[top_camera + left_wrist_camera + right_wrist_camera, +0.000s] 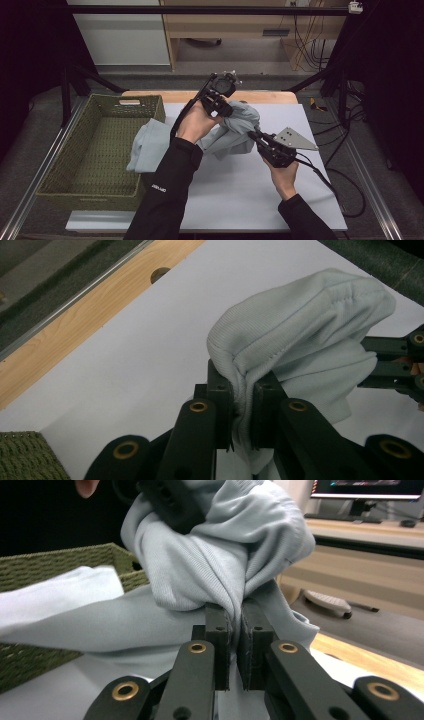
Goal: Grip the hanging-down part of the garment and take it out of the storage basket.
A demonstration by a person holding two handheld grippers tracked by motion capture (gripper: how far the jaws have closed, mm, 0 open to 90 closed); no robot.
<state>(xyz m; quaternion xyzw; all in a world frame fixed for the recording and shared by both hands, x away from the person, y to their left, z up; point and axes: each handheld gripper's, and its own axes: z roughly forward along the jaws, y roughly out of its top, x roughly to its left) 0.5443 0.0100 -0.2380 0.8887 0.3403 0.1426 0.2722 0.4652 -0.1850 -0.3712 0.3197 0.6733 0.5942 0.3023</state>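
Observation:
A pale grey-blue garment [235,131] is held up over the white table mat [280,190], with one end trailing left over the rim of a green woven basket [100,150]. My left gripper [226,111] is shut on the garment's upper fold; in the left gripper view the cloth [300,335] bunches above the closed jaws [243,410]. My right gripper [254,134] is shut on a lower fold to the right. In the right gripper view the fabric [210,565] is pinched between its jaws [235,625], with the basket [55,565] behind at left.
The basket stands at the table's left side, its inside bare apart from the draped cloth end [145,147]. A wooden table edge [260,96] runs along the back. Cables [345,190] trail off the right side. A keyboard [327,602] lies on the floor beyond.

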